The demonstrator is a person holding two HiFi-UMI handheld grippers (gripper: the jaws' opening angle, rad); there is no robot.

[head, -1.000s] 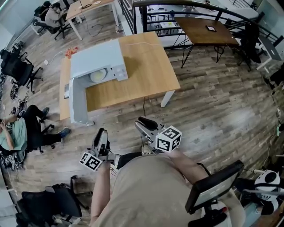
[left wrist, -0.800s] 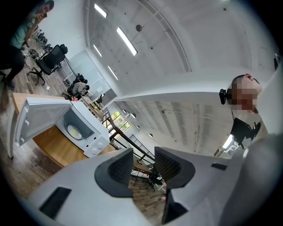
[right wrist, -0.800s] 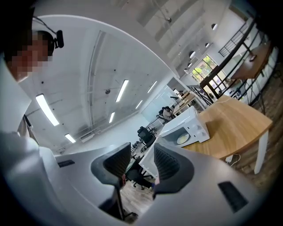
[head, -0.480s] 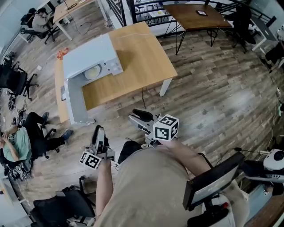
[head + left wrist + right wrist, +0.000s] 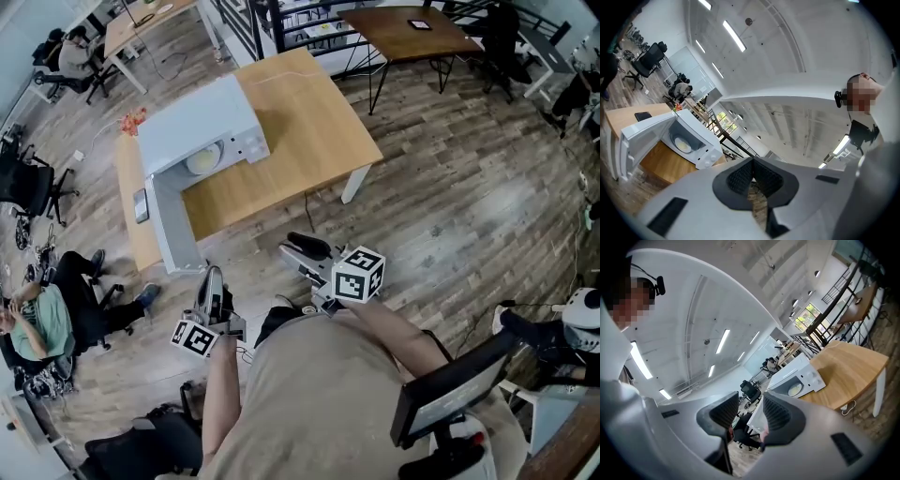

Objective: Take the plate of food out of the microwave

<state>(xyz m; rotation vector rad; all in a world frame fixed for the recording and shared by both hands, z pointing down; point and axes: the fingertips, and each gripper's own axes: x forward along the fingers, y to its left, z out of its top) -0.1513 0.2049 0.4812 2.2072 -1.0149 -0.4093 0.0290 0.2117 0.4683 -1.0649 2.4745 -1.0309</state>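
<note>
Zero contact with the plate so far.

Head view: the person is standing on the wooden floor (image 5: 450,216), well apart from the table (image 5: 314,141). The left gripper (image 5: 212,276) and right gripper (image 5: 298,249) are both being held close to the body, aiming toward the table. The microwave (image 5: 199,122) is sitting on the table's left part with its door (image 5: 174,225) hanging open. The plate of food (image 5: 203,161) is lying inside the cavity, untouched.

Left gripper view: its jaws have just closed and are pressing together with nothing between them. The microwave and plate are showing small and far off at left.

Right gripper view: its jaws have just been opening and are standing apart, empty. The microwave is showing beyond them, well away.

Judging progress: the door looks dealt with already. Closing in, reaching into the cavity, gripping the plate's rim and drawing it out are all remaining.
</note>
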